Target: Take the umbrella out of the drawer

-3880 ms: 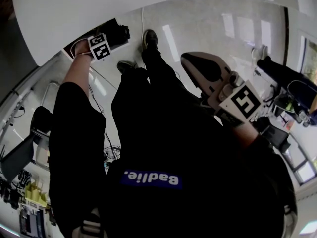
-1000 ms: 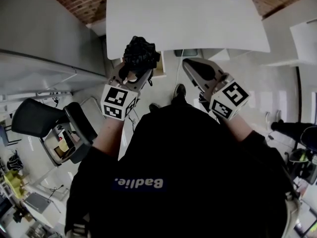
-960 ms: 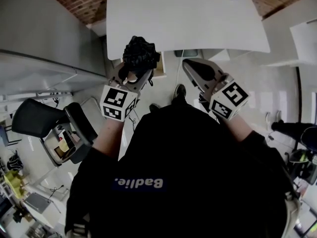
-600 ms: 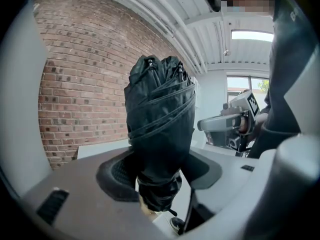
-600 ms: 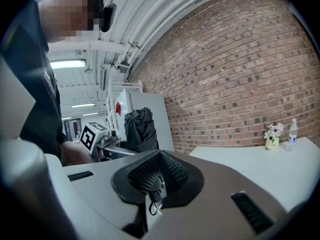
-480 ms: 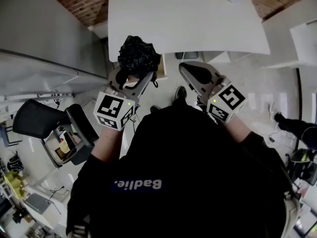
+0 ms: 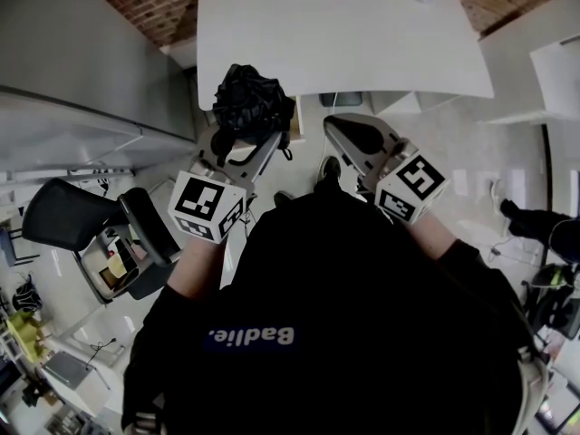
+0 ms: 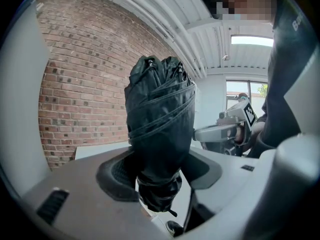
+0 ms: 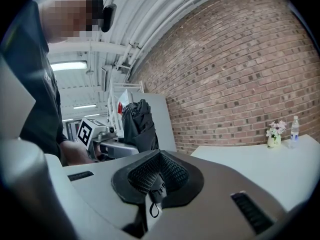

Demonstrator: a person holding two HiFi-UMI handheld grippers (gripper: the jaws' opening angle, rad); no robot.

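Observation:
A black folded umbrella (image 7: 249, 102) stands upright in my left gripper (image 7: 245, 136), which is shut on its lower part. In the left gripper view the umbrella (image 8: 160, 129) fills the middle, squeezed between the pads of that gripper (image 8: 159, 184). My right gripper (image 7: 349, 130) hovers beside it to the right, apart from the umbrella, jaws together. In the right gripper view the pads of this gripper (image 9: 156, 181) meet, with a small black looped piece hanging at their seam; the umbrella (image 9: 137, 121) shows to the left. A sliver of the wooden drawer (image 7: 296, 120) peeks out under the table edge.
A white table (image 7: 362, 34) lies ahead, with a flower vase (image 9: 274, 134) and a bottle (image 9: 294, 129) at its far corner. A grey cabinet (image 7: 82, 80) stands at the left. A black office chair (image 7: 63, 216) and a small cart (image 7: 113, 261) sit at the lower left. A brick wall is behind.
My left gripper has risen a little with the umbrella, which now overlaps the table's near edge. The right gripper has stayed where it was.

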